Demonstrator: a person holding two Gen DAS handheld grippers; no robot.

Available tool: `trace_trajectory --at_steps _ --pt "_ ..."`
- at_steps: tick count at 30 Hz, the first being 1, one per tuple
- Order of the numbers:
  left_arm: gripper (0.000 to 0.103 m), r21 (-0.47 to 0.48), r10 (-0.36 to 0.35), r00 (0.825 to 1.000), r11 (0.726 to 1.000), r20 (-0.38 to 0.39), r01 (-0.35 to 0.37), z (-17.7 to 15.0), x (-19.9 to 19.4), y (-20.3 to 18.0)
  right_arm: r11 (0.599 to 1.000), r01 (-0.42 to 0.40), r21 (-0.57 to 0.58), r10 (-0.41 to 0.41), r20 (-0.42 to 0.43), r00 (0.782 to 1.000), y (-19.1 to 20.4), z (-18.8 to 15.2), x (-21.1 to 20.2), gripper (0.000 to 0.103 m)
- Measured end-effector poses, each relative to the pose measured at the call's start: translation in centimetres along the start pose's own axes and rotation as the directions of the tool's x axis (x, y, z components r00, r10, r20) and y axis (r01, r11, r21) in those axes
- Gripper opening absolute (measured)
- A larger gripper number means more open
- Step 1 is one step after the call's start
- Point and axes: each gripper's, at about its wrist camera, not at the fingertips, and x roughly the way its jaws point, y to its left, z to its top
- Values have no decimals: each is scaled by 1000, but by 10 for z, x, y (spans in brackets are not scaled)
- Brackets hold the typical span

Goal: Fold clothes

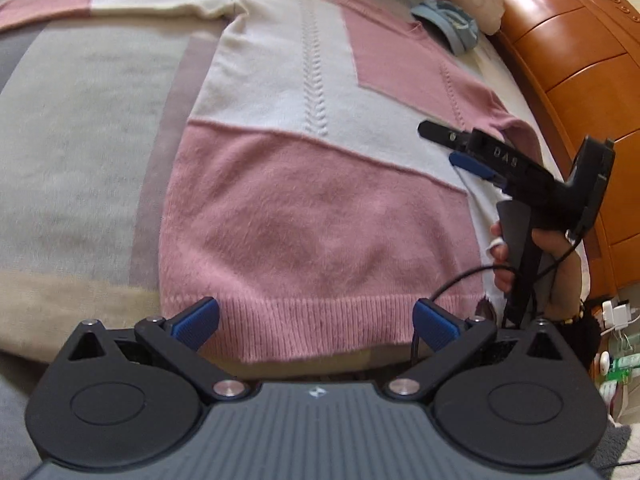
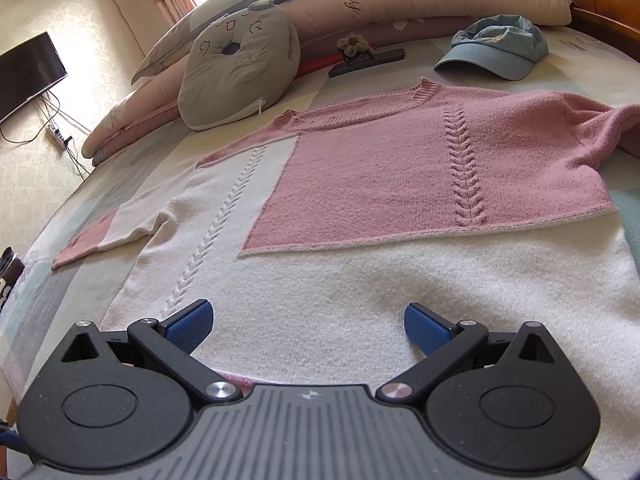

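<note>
While flat on bed (image 2: 132,176) | fuzzy pink-white knit sweater (image 2: 360,208) | ribbed hem

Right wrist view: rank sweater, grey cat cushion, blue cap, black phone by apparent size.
1. sweater, fills most of the bed.
2. grey cat cushion.
3. blue cap.
4. black phone, a thin strip.
The cushion, cap and phone lie farther off, so true sizes are unsure.

A pink-and-white block sweater (image 2: 360,200) with braided ribs lies near a pale blue cap (image 2: 496,50).
</note>
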Motion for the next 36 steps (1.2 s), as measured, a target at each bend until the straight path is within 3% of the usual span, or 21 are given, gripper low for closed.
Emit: trace_trajectory --at_steps 5,9,15,19,23,30,33,36 --pt "102 13 6 1000 1000 -21 -6 -5 13 3 1000 -6 8 6 -1 1000 -2 1 -1 103" --pt "102 -10 63 997 998 -33 -63 -14 4 6 1000 -16 18 16 -3 1000 -3 1 -3 103" --pt "102 -37 86 994 996 63 -84 -15 4 20 1000 -21 2 21 -7 1000 1 0 -2 103" --pt "102 -92 -29 998 995 55 34 -11 7 21 1000 -7 -15 7 -8 1000 3 -2 1 103" --pt "102 -124 -136 988 982 70 144 -7 5 17 1000 -14 -6 14 -8 1000 2 -1 0 103" --pt "102 -5 -142 959 989 245 148 6 -43 -4 1000 -19 -9 19 -11 1000 3 -1 -1 103" --pt "102 28 -133 963 991 234 130 11 -43 -12 1000 -16 -12 16 -11 1000 4 -2 0 103" --pt "102 30 -112 980 994 163 108 8 -20 -13 1000 -17 -11 17 -12 1000 3 -2 0 103"
